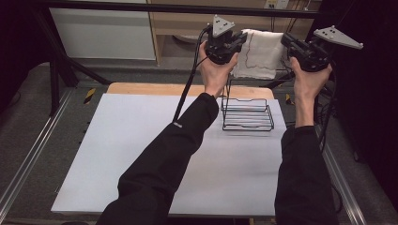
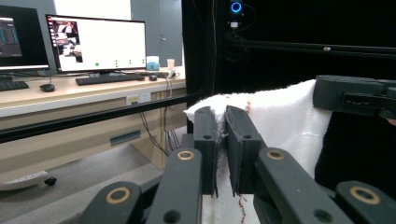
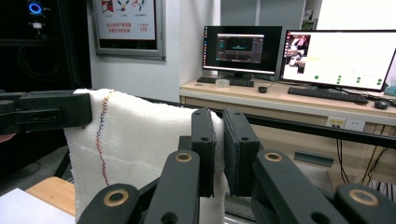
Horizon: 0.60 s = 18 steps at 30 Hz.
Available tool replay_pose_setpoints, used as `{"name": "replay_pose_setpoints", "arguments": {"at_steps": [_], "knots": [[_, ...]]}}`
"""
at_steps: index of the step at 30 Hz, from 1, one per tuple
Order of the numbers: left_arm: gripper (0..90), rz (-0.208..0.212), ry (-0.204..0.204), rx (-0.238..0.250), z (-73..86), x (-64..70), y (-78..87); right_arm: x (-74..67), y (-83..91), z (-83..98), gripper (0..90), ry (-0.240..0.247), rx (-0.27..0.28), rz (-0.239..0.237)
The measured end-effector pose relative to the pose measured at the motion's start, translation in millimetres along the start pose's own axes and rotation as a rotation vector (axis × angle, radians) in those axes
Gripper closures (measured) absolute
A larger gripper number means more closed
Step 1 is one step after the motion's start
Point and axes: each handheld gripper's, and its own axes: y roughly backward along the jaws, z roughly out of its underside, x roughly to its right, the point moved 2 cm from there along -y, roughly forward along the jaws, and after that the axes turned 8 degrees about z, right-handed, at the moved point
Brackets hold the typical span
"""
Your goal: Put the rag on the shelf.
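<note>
— White cloth (image 1: pixel 257 52) between black jaws: that is what both hands carry. What grip does the left gripper (image 2: pixel 221 122) have?

— Its jaws are clamped on one top corner of the cloth; in the left gripper view the fabric is pinched in the narrow gap and spills down to the right, with a red stitched line near the bottom.

— And the right gripper (image 3: pixel 219 122)?

— Same story. Its jaws are pressed together on the opposite top corner, and in its own view the cloth hangs to the left, a coloured zigzag seam running down it. The left one shows there as a dark block at the cloth's far edge.

— So where is the cloth?

— Held up in the air, stretched between the two grippers, hanging flat. In the high view it sits beyond the far edge of the counter (image 1: pixel 141 154), well above it and touching nothing but the jaws.

— What lies under it?

— A black wire rack (image 1: pixel 247 114) stands on the white sheet near the far right of the counter, just beside the left forearm. A strip of bare wood shows at the far edge.

— Farther out?

— A desk (image 3: pixel 299 98) with monitors (image 3: pixel 343 57), keyboards and a mouse shows behind the cloth in both gripper views, with a black frame bar crossing in front of it.
</note>
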Motion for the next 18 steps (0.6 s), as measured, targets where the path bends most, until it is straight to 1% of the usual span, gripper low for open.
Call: {"name": "replay_pose_setpoints", "arguments": {"at_steps": [7, 9, 13, 14, 18], "knots": [[83.0, 0.009, -0.006, -0.032, 11.9, 2.9, -5.6, 6.0, 0.0, 11.3, 83.7, -0.004, -0.026, 0.001], [83.0, 0.005, -0.018, -0.039, 14.9, 3.6, -6.2, 7.1, 1.5, 13.4, 83.7, -0.003, -0.024, -0.001], [83.0, 0.015, -0.008, -0.053, 23.1, 4.7, -7.0, 8.6, 3.8, 20.0, 83.7, 0.004, -0.044, -0.005], [83.0, 0.019, -0.01, -0.057, 25.7, 5.4, -6.4, 9.0, 4.6, 22.4, 83.7, 0.007, -0.05, -0.005], [83.0, 0.034, -0.006, -0.063, 36.0, 8.3, -4.1, 9.4, 9.2, 32.6, 83.7, 0.0, -0.065, -0.012]]}}
